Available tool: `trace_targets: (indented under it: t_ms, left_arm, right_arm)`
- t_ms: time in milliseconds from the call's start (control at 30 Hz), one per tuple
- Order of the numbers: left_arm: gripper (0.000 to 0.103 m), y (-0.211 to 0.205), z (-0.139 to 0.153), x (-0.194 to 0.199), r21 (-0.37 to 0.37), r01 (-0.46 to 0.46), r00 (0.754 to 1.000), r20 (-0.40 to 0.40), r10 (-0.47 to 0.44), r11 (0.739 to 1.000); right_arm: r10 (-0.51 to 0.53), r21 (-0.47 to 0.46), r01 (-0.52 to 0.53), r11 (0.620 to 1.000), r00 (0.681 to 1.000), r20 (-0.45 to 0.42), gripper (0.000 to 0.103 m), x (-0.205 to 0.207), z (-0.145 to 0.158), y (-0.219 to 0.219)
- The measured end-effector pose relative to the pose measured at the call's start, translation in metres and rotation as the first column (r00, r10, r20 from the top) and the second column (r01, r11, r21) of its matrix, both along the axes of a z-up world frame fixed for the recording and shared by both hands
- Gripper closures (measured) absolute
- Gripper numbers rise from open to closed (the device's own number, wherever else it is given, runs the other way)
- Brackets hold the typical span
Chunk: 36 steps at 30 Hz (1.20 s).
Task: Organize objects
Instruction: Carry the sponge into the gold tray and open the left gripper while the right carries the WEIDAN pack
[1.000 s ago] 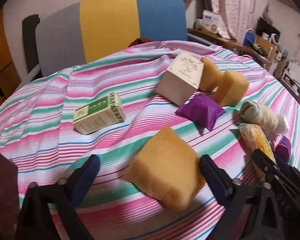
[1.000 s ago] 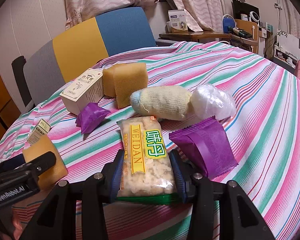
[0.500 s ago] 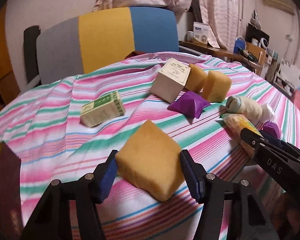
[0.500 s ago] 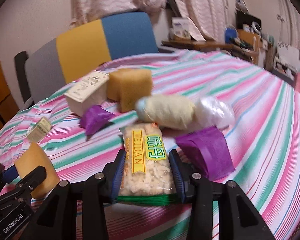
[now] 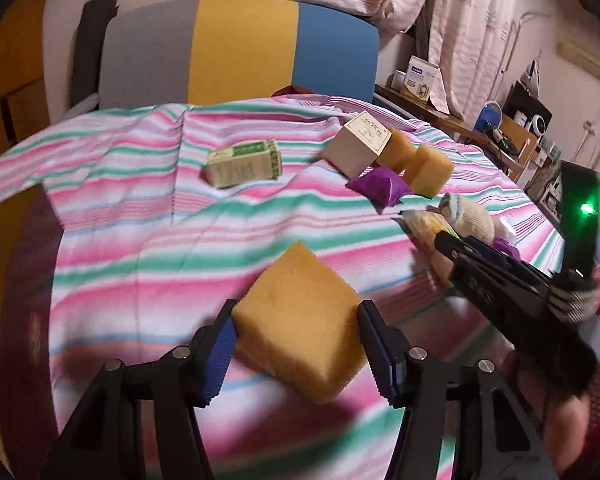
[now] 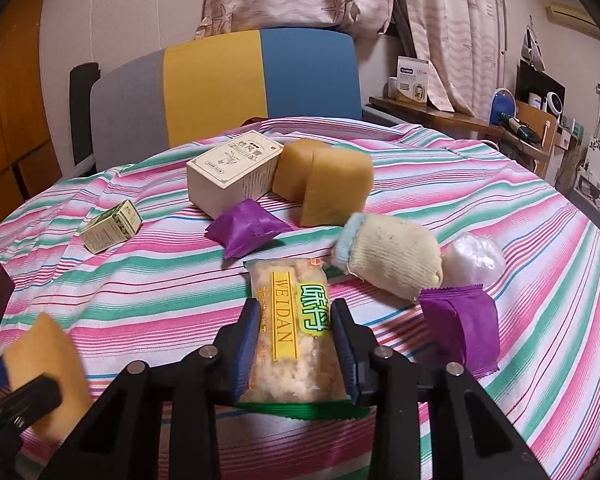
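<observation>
My left gripper [image 5: 298,312] has its blue pads against both sides of a yellow sponge [image 5: 300,348], and its jaws are still closing. The sponge hangs tilted just over the striped cloth [image 5: 140,240]. My right gripper [image 6: 296,308] is shut on a clear snack packet [image 6: 292,344] with yellow and green labels, gripping its near half. The packet's far end points at a purple sachet [image 6: 248,228]. In the right wrist view, the sponge [image 6: 44,364] and the left gripper show at the bottom left.
Farther back lie a green box [image 6: 112,228], a beige box [image 6: 232,172], two more sponges [image 6: 328,184], a rolled sock [image 6: 388,252], a white plastic ball [image 6: 476,256] and a second purple sachet [image 6: 460,324]. A chair [image 6: 260,80] stands behind the table.
The left jaws went from wide open to closed around the yellow sponge, which now sits higher between them. The right jaws squeezed the snack packet narrower. Both views shifted slightly.
</observation>
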State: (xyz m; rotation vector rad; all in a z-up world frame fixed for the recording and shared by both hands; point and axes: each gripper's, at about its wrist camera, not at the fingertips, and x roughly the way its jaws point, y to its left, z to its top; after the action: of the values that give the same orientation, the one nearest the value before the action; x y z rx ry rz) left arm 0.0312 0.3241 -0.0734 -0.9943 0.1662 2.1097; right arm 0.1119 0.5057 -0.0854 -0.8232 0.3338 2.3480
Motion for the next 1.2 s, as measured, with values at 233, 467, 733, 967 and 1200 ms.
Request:
trace_targets:
  t_ms: [233, 467, 733, 967, 1200]
  left_arm:
    - [0.043, -0.034, 0.013, 0.015, 0.029, -0.011, 1.000, 0.016, 0.011, 1.000]
    - [0.043, -0.072, 0.030, 0.017, 0.074, -0.054, 0.998, 0.027, 0.052, 0.996]
    - [0.042, -0.120, 0.051, 0.009, 0.132, -0.126, 0.992, 0.026, 0.124, 0.983]
    - [0.042, -0.168, 0.048, -0.011, 0.136, -0.238, 0.970, 0.081, 0.228, 0.962]
    - [0.042, -0.204, 0.036, -0.024, 0.110, -0.325, 0.941, 0.132, 0.310, 0.939]
  right_arm:
    - [0.050, -0.055, -0.050, 0.997, 0.999, -0.013, 0.066, -0.002, -0.002, 0.004]
    - [0.047, -0.097, -0.042, 0.994, 0.998, 0.049, 0.057, -0.012, -0.012, 0.010]
    - [0.054, 0.040, -0.056, 0.998, 0.997, 0.052, 0.058, -0.010, 0.000, -0.013]
    - [0.116, 0.067, -0.118, 0.991, 0.993, 0.032, 0.058, -0.006, 0.015, -0.040]
    - [0.244, -0.040, -0.247, 0.968, 0.967, -0.080, 0.058, -0.009, 0.036, -0.099]
